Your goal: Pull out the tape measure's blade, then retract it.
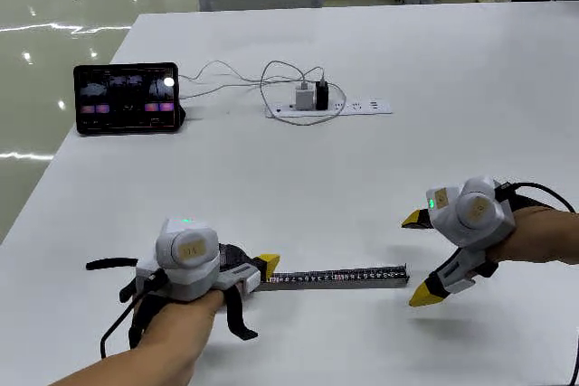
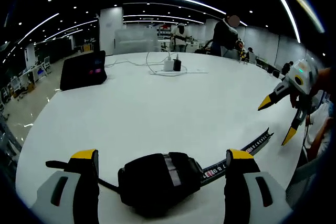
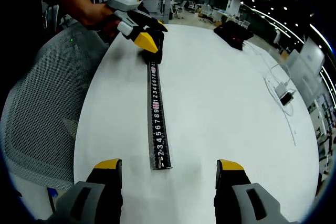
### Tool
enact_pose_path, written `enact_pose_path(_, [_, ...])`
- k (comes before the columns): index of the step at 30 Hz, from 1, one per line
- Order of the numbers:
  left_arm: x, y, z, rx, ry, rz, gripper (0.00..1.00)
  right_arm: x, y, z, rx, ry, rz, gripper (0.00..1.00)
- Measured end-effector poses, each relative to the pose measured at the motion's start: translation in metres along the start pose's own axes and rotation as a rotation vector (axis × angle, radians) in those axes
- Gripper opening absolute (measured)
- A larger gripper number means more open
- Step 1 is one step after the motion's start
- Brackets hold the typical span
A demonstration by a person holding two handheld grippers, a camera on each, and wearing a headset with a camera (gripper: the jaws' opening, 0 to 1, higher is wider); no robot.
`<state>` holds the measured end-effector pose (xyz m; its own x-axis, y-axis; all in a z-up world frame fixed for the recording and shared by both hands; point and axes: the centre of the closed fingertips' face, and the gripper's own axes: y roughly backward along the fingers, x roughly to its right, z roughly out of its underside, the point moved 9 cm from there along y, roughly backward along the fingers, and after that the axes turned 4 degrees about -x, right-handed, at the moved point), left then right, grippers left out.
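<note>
Left gripper view is taken first: the left claw [image 2: 161, 155] is seen spread wide, its yellow-tipped jaws set on either side of the black tape measure case [image 2: 157, 182]. A gap is left at each side, so nothing is gripped. The case is laid on the white worktop [image 1: 362, 169] at the near left. From it the blade [image 1: 339, 275] is extended flat across the worktop toward the right, numbers upward. Its free end is found at the mouth of the right claw [image 3: 169, 163], which is likewise held wide open and empty, the blade untouched by either jaw. At the far side a dark tablet [image 1: 126, 98] is stood at the left, and a white power strip [image 1: 330, 108] with plugged chargers is placed to its right.
</note>
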<state>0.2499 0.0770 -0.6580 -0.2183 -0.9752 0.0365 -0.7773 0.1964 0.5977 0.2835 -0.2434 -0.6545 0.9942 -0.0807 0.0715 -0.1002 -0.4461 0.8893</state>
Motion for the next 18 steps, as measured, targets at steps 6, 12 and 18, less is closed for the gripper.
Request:
enact_pose_path(6, [0.003, 0.000, 0.005, -0.003, 0.016, 0.011, 0.99, -0.001, -0.005, 0.001, -0.031, 0.021, -0.034, 0.51])
enact_pose_path(12, [0.006, 0.000, 0.005, 0.031, 0.078, 0.029, 0.99, -0.002, -0.009, 0.004, -0.059, 0.008, -0.063, 0.34])
enact_pose_path(18, [0.008, 0.000, 0.005, 0.040, 0.062, 0.033, 0.97, -0.002, -0.014, 0.004, -0.073, 0.008, -0.080, 0.26])
